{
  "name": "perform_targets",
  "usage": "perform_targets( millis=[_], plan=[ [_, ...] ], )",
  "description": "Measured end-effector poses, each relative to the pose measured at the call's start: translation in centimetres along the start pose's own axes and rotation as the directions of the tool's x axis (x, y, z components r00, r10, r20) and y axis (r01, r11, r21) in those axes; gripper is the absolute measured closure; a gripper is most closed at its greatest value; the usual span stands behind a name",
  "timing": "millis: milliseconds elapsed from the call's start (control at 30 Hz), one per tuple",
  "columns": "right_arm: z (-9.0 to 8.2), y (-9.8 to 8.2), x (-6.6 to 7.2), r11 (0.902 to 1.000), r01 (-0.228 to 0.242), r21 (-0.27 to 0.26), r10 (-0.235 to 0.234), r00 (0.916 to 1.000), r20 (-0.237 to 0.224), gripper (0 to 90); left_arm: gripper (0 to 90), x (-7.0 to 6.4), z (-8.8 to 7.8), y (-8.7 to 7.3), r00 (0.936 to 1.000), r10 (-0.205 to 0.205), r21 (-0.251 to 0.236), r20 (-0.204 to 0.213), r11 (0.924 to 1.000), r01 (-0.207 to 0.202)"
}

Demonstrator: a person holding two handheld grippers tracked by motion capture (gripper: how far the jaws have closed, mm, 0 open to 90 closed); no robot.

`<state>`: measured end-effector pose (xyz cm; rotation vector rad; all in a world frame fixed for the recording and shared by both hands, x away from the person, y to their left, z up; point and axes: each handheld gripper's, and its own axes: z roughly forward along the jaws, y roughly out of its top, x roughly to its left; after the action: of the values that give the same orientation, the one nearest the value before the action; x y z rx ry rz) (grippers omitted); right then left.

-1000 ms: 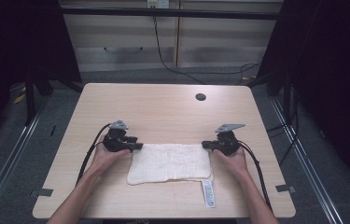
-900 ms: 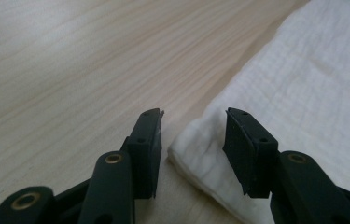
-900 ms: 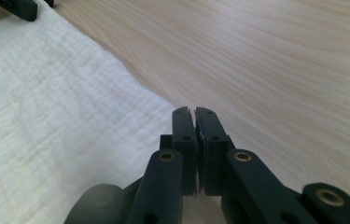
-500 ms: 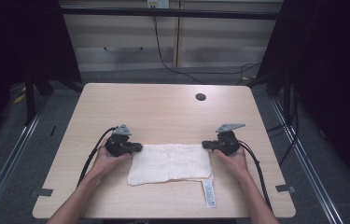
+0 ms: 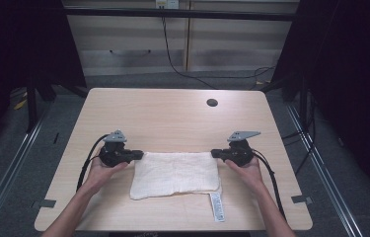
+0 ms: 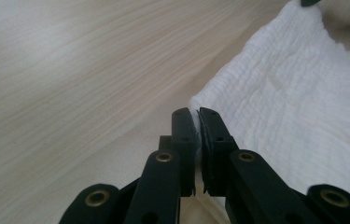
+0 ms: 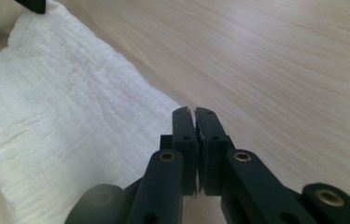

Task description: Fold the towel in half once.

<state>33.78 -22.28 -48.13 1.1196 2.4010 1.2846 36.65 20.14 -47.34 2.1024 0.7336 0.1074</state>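
Looks like a folding step: the left gripper (image 5: 134, 155) and right gripper (image 5: 218, 153) each pinch a far corner of the white crinkly folded cloth (image 5: 175, 174) on the pale wooden table (image 5: 167, 116), so next probably lift together evenly.

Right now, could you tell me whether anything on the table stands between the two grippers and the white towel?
Nothing visible does. The left gripper and the right gripper each have their jaws closed on a far corner of the white towel, which lies flat on the table.
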Motion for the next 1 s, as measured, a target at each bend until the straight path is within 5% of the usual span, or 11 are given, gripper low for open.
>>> perform_targets(
  millis=[100,233,533,1000],
  plan=[
    [-0.1,0.2,0.6,0.9998,0.018,-0.008,-0.018,0.9998,-0.010,88.1,85.6,0.3,-0.8,-0.3,0.9993,-0.037,-0.045,0.005,0.9983,0.037],
    [0.1,0.5,1.3,0.9992,0.038,-0.008,-0.038,0.9991,-0.016,88.1,85.7,0.9,-0.5,-1.0,0.9979,-0.063,-0.031,-0.014,0.9975,0.063],
    [-1.9,1.8,2.8,0.9928,0.082,-0.088,-0.083,0.9964,-0.015,88.2,85.8,0.5,0.0,-1.2,0.9990,-0.040,-0.002,-0.021,0.9992,0.040],
    [-3.1,1.5,5.6,0.9820,0.174,-0.074,-0.179,0.9815,-0.068,88.2,86.0,0.3,0.3,-1.1,0.9982,-0.046,-0.009,-0.038,0.9989,0.046]
  ],
)
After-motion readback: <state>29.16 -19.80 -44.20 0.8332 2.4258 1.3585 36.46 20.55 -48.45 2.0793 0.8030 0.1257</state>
